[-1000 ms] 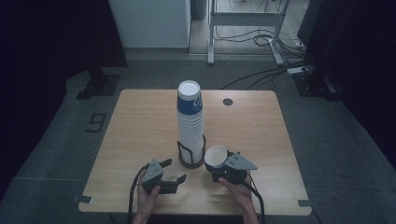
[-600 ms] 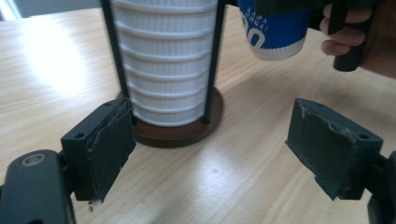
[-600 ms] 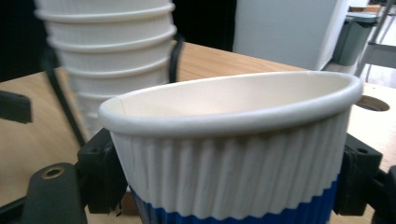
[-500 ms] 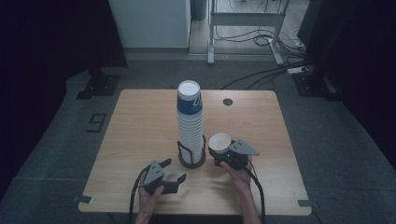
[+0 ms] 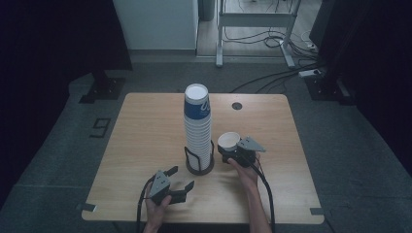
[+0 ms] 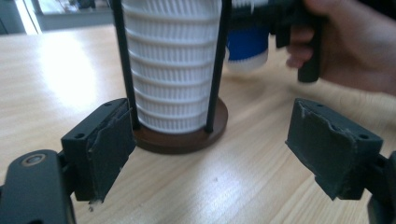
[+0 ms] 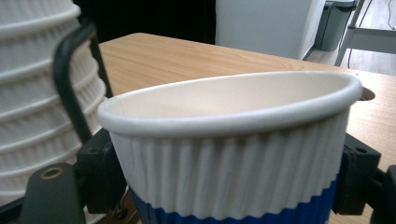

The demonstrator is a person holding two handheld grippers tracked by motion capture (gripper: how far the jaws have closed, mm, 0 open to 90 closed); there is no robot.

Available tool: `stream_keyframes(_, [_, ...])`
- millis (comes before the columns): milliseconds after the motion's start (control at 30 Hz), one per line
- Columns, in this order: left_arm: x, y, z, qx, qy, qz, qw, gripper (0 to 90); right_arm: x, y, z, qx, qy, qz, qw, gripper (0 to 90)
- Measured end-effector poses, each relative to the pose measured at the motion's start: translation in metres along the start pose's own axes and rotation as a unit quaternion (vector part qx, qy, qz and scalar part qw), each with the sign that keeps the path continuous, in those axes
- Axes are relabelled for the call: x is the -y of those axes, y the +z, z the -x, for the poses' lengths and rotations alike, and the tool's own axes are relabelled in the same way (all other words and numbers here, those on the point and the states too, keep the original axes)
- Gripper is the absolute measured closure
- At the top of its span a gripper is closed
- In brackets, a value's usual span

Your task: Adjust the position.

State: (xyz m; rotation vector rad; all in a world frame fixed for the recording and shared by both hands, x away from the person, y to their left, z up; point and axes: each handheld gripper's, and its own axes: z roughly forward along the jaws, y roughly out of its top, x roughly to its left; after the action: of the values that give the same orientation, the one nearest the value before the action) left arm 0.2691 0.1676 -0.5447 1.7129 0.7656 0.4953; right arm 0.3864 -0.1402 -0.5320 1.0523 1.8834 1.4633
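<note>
Paper cup, white ribbed wall with a blue band at the bottom, sits clamped between the right gripper's two black jaws, one pad on each side of its wall, mouth up and tilted a little. In the high view the cup is just right of the stack, above the table, near the stack's lower part.

Left gripper: jaws wide apart, nothing between the pads. It hangs low over the table, pointed at the holder's base, close to it but not touching. In the high view the left gripper is at the near edge, left of the holder.

Cup stack: tall column of white ribbed cups, top one showing blue, standing upright in a black wire holder with a round brown base.

Table: light wood, round cable hole toward the far right. Both hands come in from the near edge, cables trailing back.
</note>
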Motion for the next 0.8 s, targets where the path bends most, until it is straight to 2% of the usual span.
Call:
stream_keyframes(67, [0.002, -0.003, -0.002, 0.002, -0.011, 0.015, 0.9998, 14.0, 0.001, 0.002, 0.001, 0.003, -0.003, 0.003, 1.0000, 16.9])
stream_keyframes(133, [0.002, -0.004, -0.002, -0.001, -0.010, 0.020, 0.9998, 14.0, 0.002, 0.005, 0.001, 0.005, -0.004, 0.003, 1.0000, 16.9])
stream_keyframes(433, [0.002, -0.004, -0.001, -0.008, -0.011, 0.021, 0.9997, 14.0, 0.009, 0.013, 0.001, 0.010, -0.006, 0.008, 0.9999, 16.7])
stream_keyframes(667, [0.002, -0.004, -0.001, -0.009, -0.008, 0.019, 0.9997, 14.2, 0.012, 0.014, 0.007, 0.016, 0.004, -0.013, 0.9998, 16.3])
stream_keyframes(800, [0.002, -0.004, 0.000, -0.008, -0.007, 0.016, 0.9998, 14.2, 0.011, 0.010, 0.009, 0.021, 0.013, -0.037, 0.9990, 16.5])
